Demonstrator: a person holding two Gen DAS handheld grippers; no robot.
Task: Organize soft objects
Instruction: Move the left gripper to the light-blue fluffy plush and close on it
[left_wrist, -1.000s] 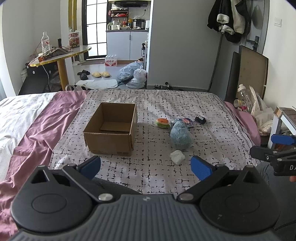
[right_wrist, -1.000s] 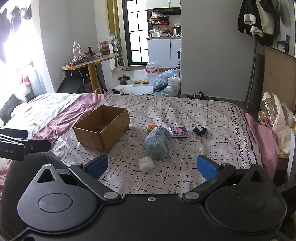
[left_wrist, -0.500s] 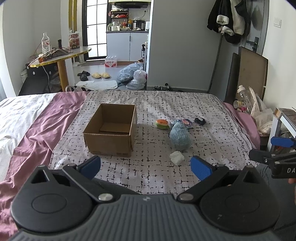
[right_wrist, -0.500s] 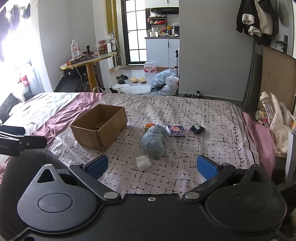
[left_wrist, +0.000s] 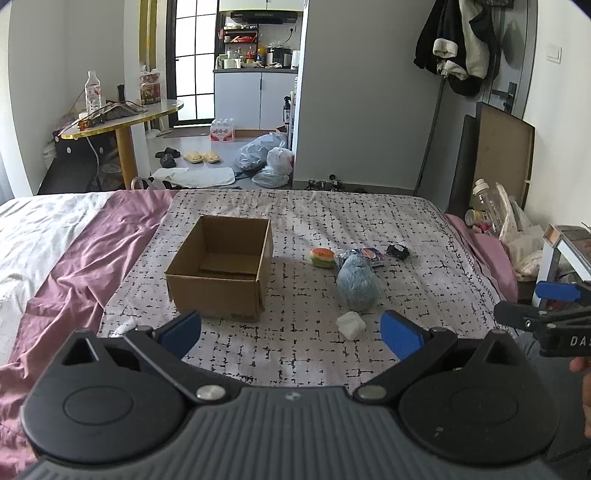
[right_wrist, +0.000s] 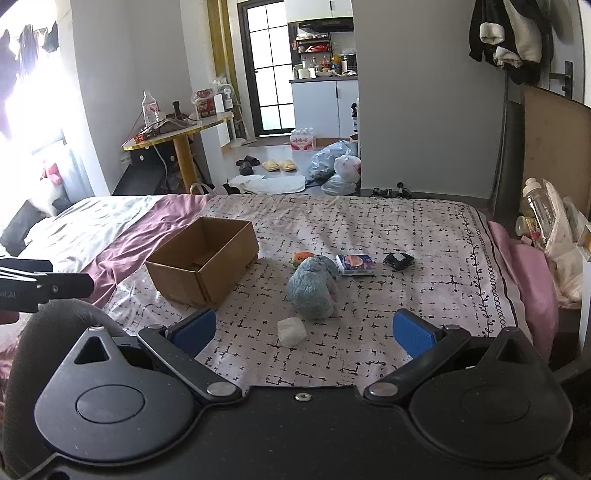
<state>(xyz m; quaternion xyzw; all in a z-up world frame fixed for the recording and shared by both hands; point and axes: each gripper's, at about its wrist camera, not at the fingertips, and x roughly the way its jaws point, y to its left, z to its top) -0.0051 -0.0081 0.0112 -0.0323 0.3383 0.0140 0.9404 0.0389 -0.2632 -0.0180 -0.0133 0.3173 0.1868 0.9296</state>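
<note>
Evidently pre-grasp: left claw (left_wrist: 291, 330) and right claw (right_wrist: 301, 330) both spread wide, empty. White wad (right_wrist: 291, 331), blue plush (right_wrist: 313, 287) lie on bed beside empty cardboard box (left_wrist: 221, 266). Next: descend onto wad.

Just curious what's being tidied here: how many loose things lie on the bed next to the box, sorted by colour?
Blue: 1, the fluffy toy
White: 1, the small lump
Orange and green: 1, the burger toy
Black: 1, the small dark item
Multicoloured: 1, the flat packet
Total: 5
</note>
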